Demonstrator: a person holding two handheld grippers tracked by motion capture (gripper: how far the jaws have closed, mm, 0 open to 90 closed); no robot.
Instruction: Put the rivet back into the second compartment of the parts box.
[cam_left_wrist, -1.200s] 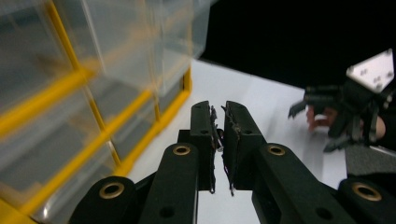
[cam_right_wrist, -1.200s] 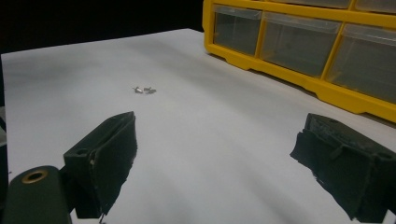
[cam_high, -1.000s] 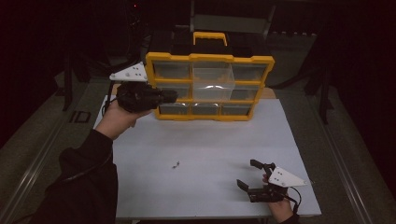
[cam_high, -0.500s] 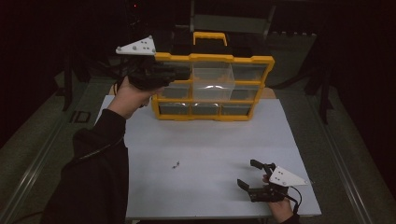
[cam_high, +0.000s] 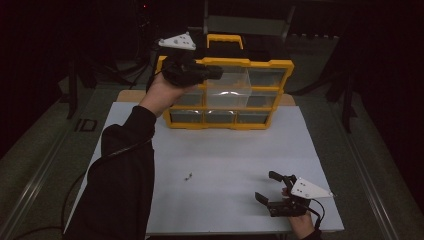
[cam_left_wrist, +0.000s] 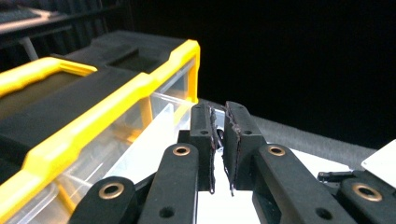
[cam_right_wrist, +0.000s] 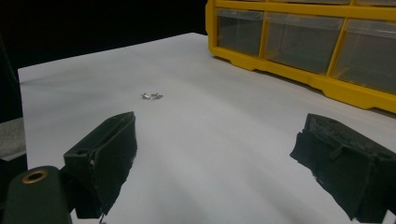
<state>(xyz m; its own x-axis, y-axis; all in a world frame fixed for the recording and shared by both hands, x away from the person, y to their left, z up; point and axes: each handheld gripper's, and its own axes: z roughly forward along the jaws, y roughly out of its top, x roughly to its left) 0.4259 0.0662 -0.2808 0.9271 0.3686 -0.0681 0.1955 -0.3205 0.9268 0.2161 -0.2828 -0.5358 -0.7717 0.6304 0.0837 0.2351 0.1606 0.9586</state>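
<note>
Two black jaws of the left gripper (cam_high: 216, 74) stand nearly closed with nothing visible between them, at the pulled-out clear drawer (cam_high: 227, 85) in the yellow plastic organiser (cam_high: 280, 67) by the white table's (cam_high: 320, 150) far edge. Wide open, the right gripper (cam_high: 270, 187) rests near the front right corner; the small metal screws (cam_high: 188, 176) near the middle are not yet collected.

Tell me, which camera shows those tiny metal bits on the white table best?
The right gripper view: the metal bits lie close ahead, apart from the open right tongs. The high view shows them as a speck.

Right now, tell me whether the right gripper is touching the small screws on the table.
Apart. The right gripper view shows bare white table between the open right gripper and the small screws.
</note>
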